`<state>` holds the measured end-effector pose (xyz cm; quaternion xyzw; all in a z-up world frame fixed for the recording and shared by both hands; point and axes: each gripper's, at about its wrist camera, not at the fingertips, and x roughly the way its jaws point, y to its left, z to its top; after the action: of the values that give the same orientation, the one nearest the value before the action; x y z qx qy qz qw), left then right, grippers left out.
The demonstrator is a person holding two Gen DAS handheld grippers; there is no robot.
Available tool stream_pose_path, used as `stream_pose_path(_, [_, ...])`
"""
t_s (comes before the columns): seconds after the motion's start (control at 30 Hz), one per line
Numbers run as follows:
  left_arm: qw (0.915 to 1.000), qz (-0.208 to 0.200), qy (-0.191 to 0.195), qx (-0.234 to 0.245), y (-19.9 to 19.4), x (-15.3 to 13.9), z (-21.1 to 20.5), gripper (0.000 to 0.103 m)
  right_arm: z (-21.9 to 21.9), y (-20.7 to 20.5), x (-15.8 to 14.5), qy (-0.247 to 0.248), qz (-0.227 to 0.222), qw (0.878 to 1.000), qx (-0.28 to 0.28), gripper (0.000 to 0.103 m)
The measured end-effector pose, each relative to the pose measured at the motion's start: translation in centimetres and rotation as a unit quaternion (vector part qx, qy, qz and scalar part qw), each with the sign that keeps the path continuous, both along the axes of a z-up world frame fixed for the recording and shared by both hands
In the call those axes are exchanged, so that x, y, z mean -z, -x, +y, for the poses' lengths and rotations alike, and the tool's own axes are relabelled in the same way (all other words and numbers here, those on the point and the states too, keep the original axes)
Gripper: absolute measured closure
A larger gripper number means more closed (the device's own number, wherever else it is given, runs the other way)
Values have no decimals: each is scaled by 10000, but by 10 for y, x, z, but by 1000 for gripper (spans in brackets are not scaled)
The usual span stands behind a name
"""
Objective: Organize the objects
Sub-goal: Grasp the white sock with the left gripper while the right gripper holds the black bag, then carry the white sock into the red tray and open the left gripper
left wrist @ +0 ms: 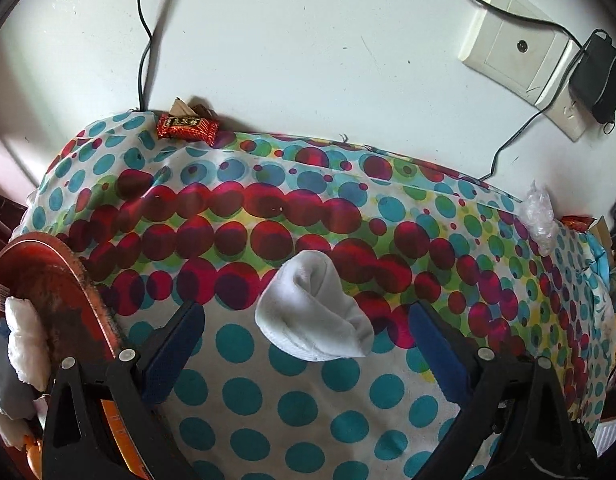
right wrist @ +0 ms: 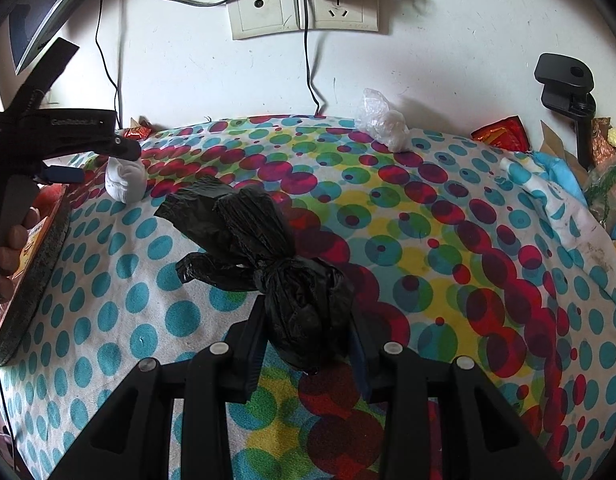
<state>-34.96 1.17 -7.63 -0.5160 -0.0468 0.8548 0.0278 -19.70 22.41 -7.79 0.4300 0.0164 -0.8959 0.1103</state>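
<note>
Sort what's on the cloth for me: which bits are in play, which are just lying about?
In play:
- white sock, lying between the open left gripper fingers
- black plastic bag, clamped in the right gripper
- orange tray

Lying about:
- red candy wrapper
- clear crumpled plastic
- wall charger

Desk covered in a polka-dot cloth, teal dots near the front, red and green toward the wall. On it: rolled white sock around the middle in the left wrist view, over at 10 o'clock in the right one. Red candy wrapper at the far edge, 11 o'clock, against the wall. Crumpled clear plastic bag at 12 to 1 o'clock. Round orange tray off at 9 o'clock, edge resting on the cloth. Tied black plastic bag near center, touching the cloth or not, can't tell.
</note>
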Motion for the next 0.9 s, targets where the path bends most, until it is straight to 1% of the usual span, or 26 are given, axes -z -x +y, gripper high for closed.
stream_pose_path(0.03, [10000,1,-64,21,0,2,1,14,0,0,0,8,-1,10000,0,66])
stream_pose_path(0.1, [9999,-90,-116,85,3,6,4,32,1,0,-1,32,-4,10000,1,66])
stream_pose_path(0.13, [9997,-156,-146,100,4,10,4,37,1,1,-1,46,-6,10000,2,66])
stream_pose_path(0.17, [9997,-181,-105,80,4,11,4,46,2,1,-1,60,-9,10000,4,66])
stream_pose_path(0.27, [9998,-84,-101,113,2,11,3,47,3,1,0,83,-9,10000,7,66])
stream_pose_path(0.53, [9995,-75,-200,230,-6,11,5,48,3,0,0,76,-5,10000,7,66])
stream_pose_path(0.9, [9983,-55,-175,556,-33,6,20,48,1,0,0,74,-7,10000,9,66])
